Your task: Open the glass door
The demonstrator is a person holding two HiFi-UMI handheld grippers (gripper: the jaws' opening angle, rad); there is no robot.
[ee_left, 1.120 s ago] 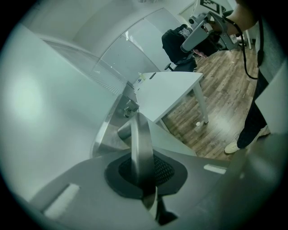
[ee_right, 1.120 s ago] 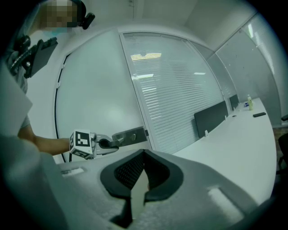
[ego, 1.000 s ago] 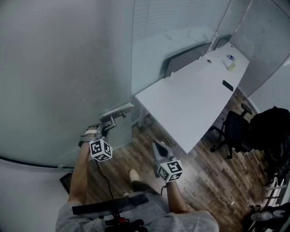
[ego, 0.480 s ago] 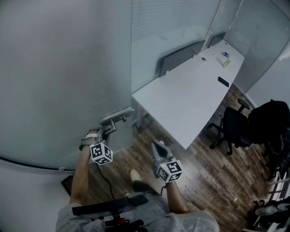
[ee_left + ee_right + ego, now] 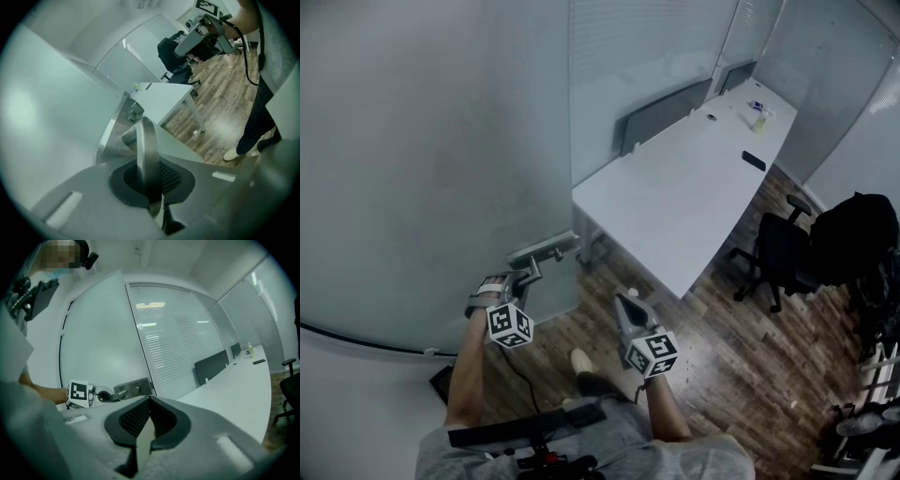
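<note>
Frosted glass door (image 5: 431, 159) stands just ahead of our left gripper (image 5: 523, 274), whose jaws are clamped on the door's brushed-metal lever handle (image 5: 148, 145). Our right gripper (image 5: 624, 302) hangs beside the left one, apart from the door, its jaws pressed together on nothing. Beyond the right gripper's tips we see a long white desk (image 5: 694, 187) over dark wooden plank flooring (image 5: 741, 366).

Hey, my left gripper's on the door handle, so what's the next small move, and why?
Probably swing the glass door wider with the left gripper: it is shut on the lever handle, and the door looks only partly open. The right gripper hangs shut and empty, so the left one must do the work.
</note>
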